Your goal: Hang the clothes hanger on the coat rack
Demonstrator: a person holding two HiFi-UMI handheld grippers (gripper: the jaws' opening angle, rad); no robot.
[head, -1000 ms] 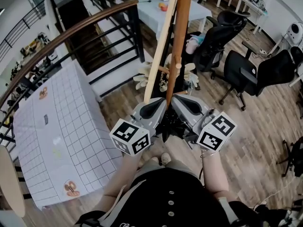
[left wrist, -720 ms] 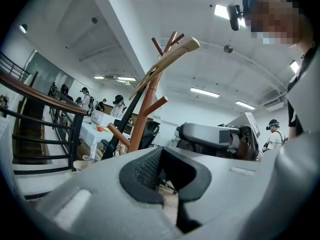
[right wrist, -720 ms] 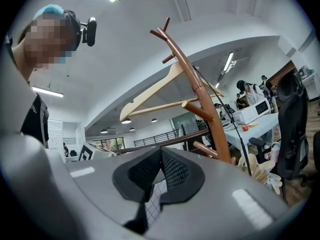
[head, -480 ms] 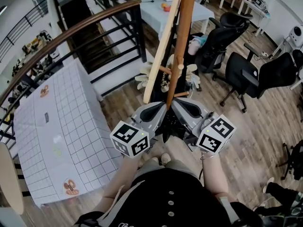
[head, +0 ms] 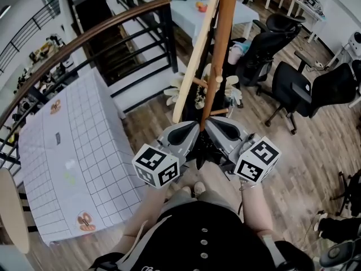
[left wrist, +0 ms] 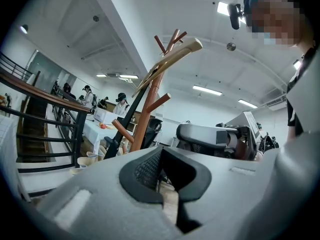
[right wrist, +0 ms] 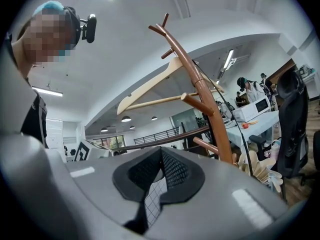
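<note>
Wood-plank floor [head: 316,151] carries everything. Coat rack [head: 217,55] stands on it mid-room, w/ pale petal-shaped pieces [head: 175,92] round its foot. Wooden hanger [head: 192,66] hangs off its upper part. Two black office chairs [head: 299,86] sit on the floor to the R. On the L is a long worktop [head: 73,151] w/ white grid cloth. Farther back, a white worktop [head: 186,13] w/ a small red-orange item [head: 201,6] on it.

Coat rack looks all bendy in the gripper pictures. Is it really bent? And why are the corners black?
Right gripper view: the coat rack bows only because the wide-angle lens curves straight lines, and the corners go black at the lens edge. Left gripper view: same black corners, and the ceiling lights show as plain white strips. Head view: the same pole runs straight and sharp.
</note>
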